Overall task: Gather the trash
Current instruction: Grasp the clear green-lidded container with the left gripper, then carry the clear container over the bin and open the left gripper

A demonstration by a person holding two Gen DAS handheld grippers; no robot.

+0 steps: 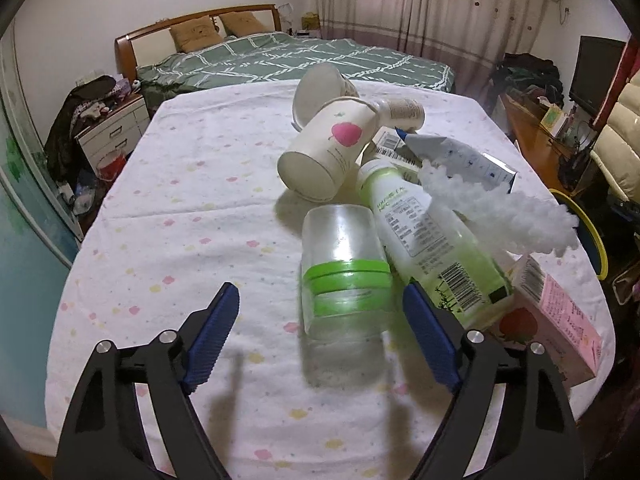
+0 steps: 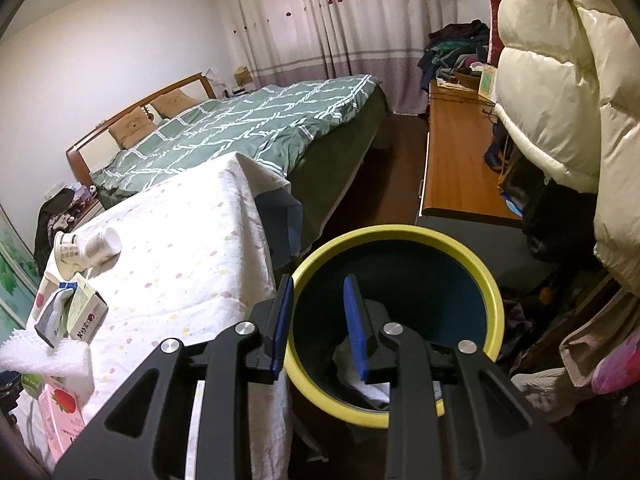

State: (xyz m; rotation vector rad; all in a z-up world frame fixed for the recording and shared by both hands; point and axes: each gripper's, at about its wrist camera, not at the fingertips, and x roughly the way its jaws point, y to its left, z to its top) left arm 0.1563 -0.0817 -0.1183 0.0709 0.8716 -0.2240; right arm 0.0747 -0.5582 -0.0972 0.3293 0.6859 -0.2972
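A clear plastic jar (image 1: pixel 344 272) with a green band lies on its side on the dotted white tablecloth (image 1: pixel 180 208). My left gripper (image 1: pixel 320 304) is open and straddles the jar; its right pad is close to the jar and its left pad is well apart. Beside the jar lie a green bottle (image 1: pixel 432 248), a peach-printed paper cup (image 1: pixel 324 152), white foam (image 1: pixel 500 208) and a pink carton (image 1: pixel 556 312). My right gripper (image 2: pixel 320 300) hangs over the yellow-rimmed bin (image 2: pixel 490 292), its jaws narrowly open with nothing between them. White trash (image 2: pixel 372 390) lies in the bin.
The bin stands on the floor off the table's right edge (image 2: pixel 276 320). A green-quilted bed (image 2: pixel 248 128) lies beyond the table, a wooden desk (image 2: pixel 456 160) to the right, and a white puffy jacket (image 2: pixel 560 80) hangs close by. A nightstand (image 1: pixel 112 132) stands at far left.
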